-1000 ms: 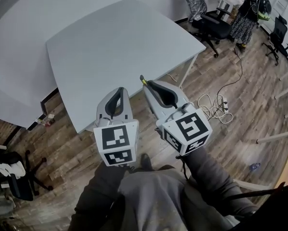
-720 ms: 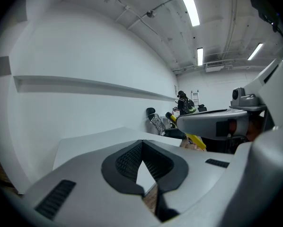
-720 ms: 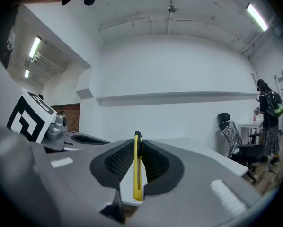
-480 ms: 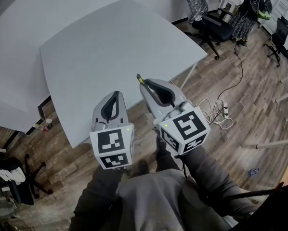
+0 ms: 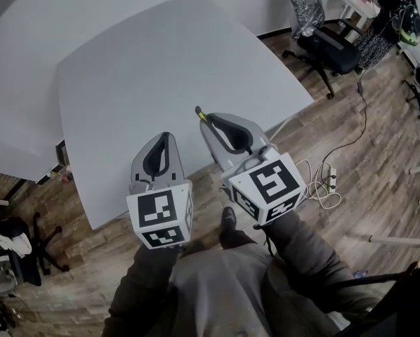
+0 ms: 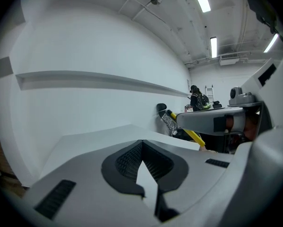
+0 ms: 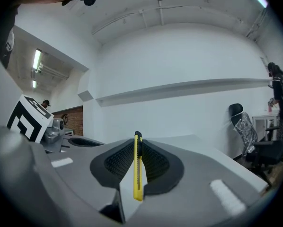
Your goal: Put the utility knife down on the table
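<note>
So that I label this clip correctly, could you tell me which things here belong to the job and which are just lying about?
Job:
utility knife, clamped in the right gripper
white table, where it goes

Lying about:
office chair
power strip and cable on the floor
left gripper, shut and empty

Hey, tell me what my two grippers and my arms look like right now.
The left claw and right claw are light grey shells tapering to a tip, with black ribbed pads inside. Each carries a white cube printed with black square markers. Dark grey sleeves cover both arms.
</note>
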